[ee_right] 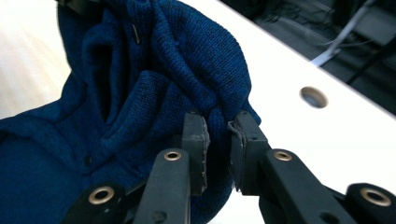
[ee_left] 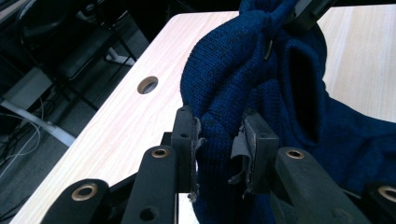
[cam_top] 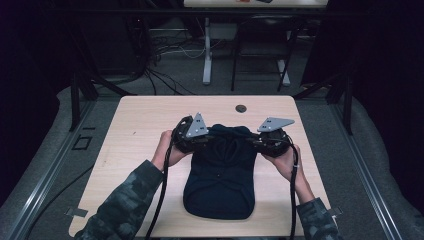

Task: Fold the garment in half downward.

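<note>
The table [cam_top: 130,145] is light wood w/ rounded corners and one round hole [cam_top: 241,108] near its far edge, centre. Around it is grey floor and a dark room; beyond are black cables [cam_top: 165,50] on the floor and the white leg [cam_top: 207,50] of another desk.

Count: 1 sweater, 2 grippers, 2 hands, 1 hole.

The sweater [cam_top: 220,175] is dark blue knit and lies at the table centre, its near part flat, its far part bunched up and raised between the 2 grippers. The left gripper [ee_left: 219,140] is at the sweater's far-left side, jaws clamped on a thick fold of the knit. The right gripper [ee_right: 217,135] is at the far-right side, jaws also closed on a fold. Each hand, left [cam_top: 167,147] and right [cam_top: 286,159], holds its gripper from the near side; sleeves are camouflage.
</note>
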{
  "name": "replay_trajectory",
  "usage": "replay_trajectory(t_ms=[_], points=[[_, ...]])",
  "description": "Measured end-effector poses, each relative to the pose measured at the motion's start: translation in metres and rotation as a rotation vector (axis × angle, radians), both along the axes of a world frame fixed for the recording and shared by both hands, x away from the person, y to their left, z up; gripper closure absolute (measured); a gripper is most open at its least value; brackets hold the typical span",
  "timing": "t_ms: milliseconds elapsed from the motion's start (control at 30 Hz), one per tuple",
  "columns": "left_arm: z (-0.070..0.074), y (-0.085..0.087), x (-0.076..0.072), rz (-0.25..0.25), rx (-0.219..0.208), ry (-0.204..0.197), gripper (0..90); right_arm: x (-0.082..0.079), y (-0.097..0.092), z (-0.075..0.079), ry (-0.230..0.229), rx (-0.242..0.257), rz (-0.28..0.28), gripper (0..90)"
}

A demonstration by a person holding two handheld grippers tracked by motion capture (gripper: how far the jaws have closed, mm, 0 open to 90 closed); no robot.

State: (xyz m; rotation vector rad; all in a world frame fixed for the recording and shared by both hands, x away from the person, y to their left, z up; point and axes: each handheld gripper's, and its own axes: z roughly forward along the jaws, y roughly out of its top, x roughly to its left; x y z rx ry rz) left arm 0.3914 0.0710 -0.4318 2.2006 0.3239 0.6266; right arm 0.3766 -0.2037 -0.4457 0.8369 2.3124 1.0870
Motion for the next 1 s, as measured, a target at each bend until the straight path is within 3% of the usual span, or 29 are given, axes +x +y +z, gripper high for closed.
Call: replay_trajectory(t_ms=[233, 333, 567, 767, 1000], points=[[-0.006, 0.005, 0.004, 0.015, 0.026, 0.14, 58.9, -0.007, 0.007, -0.006, -0.076, -0.01, -0.003, 78.1], [-0.013, 0.006, 0.003, 0.022, 0.039, 0.157, 54.9, -0.012, 0.01, -0.01, -0.091, -0.022, 0.003, 78.0], [-0.022, 0.013, 0.0, 0.022, 0.017, 0.155, 62.7, -0.019, 0.011, -0.018, -0.102, -0.059, 0.028, 77.3], [-0.029, 0.013, -0.005, 0.007, 0.028, 0.151, 69.5, -0.024, 0.011, -0.022, -0.084, -0.077, 0.045, 76.3], [-0.031, 0.014, -0.013, 0.002, 0.023, 0.101, 72.6, -0.028, 0.009, -0.028, -0.096, -0.078, 0.053, 75.9]])
